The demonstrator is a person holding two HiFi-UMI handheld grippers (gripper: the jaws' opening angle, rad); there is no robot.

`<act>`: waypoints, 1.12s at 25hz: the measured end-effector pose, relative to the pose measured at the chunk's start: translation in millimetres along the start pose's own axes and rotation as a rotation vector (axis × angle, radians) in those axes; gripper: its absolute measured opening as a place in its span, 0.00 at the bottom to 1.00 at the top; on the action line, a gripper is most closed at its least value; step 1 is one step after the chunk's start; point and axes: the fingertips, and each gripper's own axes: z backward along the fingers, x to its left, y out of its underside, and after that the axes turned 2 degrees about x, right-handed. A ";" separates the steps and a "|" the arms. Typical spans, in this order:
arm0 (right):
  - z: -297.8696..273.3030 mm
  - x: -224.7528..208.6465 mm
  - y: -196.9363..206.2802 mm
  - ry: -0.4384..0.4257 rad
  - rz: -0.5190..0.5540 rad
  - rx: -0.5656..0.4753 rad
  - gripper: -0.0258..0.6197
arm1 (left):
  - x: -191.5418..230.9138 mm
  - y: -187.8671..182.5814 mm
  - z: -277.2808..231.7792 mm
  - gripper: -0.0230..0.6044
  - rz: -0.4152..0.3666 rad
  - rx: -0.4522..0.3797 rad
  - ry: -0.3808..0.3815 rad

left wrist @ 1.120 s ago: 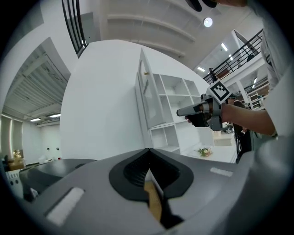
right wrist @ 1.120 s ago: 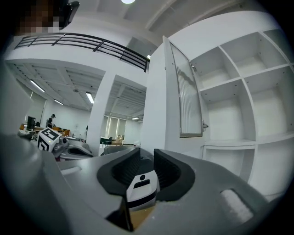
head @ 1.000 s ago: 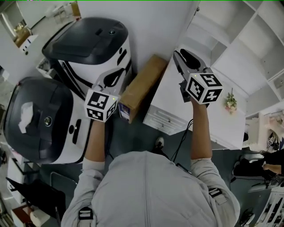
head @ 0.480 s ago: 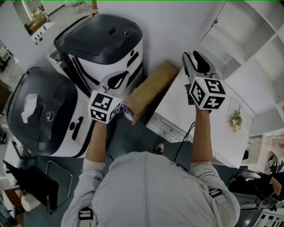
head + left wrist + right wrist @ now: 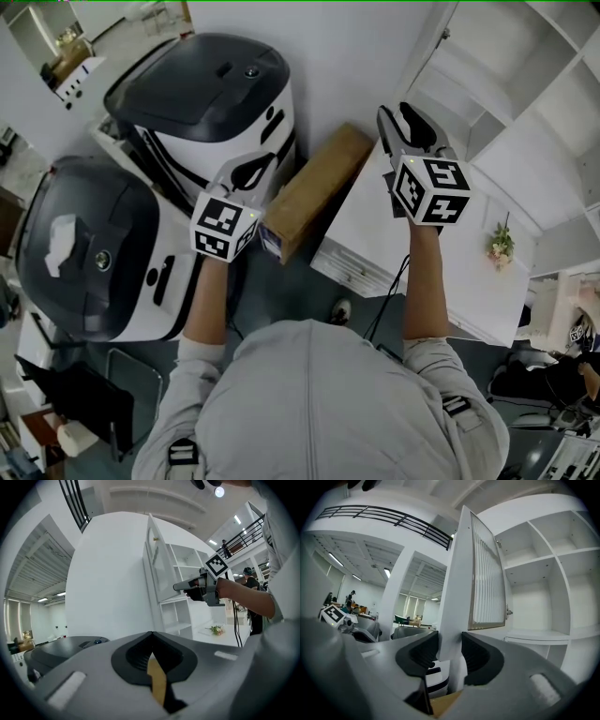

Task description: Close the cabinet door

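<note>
The white cabinet door (image 5: 483, 573) with a ribbed glass panel stands open, swung out from the shelves (image 5: 539, 588). From above it shows edge-on (image 5: 427, 56). My right gripper (image 5: 450, 651) is level and open, and the door's free edge (image 5: 452, 597) stands between its jaws. In the head view the right gripper (image 5: 394, 111) sits just left of the door; in the left gripper view it (image 5: 178, 587) reaches the door (image 5: 157, 559). My left gripper (image 5: 151, 634) is shut on nothing and is held over the gap beside a machine (image 5: 255, 161).
Two large grey-and-white machines (image 5: 206, 84) (image 5: 84, 253) stand at the left. A long cardboard box (image 5: 314, 192) leans between them and a low white drawer unit (image 5: 375, 234). A small flower sprig (image 5: 500, 246) lies on the white counter at the right.
Both hands have drifted a little, the left slightly lower. The right gripper stays at the door's edge. The door has not visibly swung.
</note>
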 end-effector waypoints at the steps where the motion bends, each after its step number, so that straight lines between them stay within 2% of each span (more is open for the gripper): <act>1: 0.2 -0.5 0.0 -0.001 -0.004 0.000 0.28 | 0.8 -0.3 -0.8 0.07 0.000 0.001 0.001; 7: 11.0 -8.9 3.2 -0.028 -0.064 -0.018 0.31 | -1.3 -9.3 -16.2 0.07 0.002 -0.012 0.024; 12: 29.8 -21.5 7.9 -0.043 -0.054 -0.016 0.32 | -27.9 -20.3 -44.2 0.07 -0.019 -0.025 0.097; 17: 56.6 -46.0 13.3 -0.071 -0.124 -0.041 0.32 | -54.5 -34.9 -70.9 0.07 -0.043 -0.042 0.166; 21: 78.5 -71.2 18.0 -0.044 -0.111 -0.036 0.31 | -74.9 -46.9 -93.3 0.07 -0.035 -0.056 0.212; 26: 100.1 -106.9 25.7 0.034 -0.071 -0.033 0.17 | -101.6 -65.0 -120.6 0.07 -0.035 -0.084 0.263; 28: 105.1 -125.4 30.1 0.079 -0.057 -0.017 0.17 | -110.8 -70.2 -130.6 0.07 -0.034 -0.090 0.276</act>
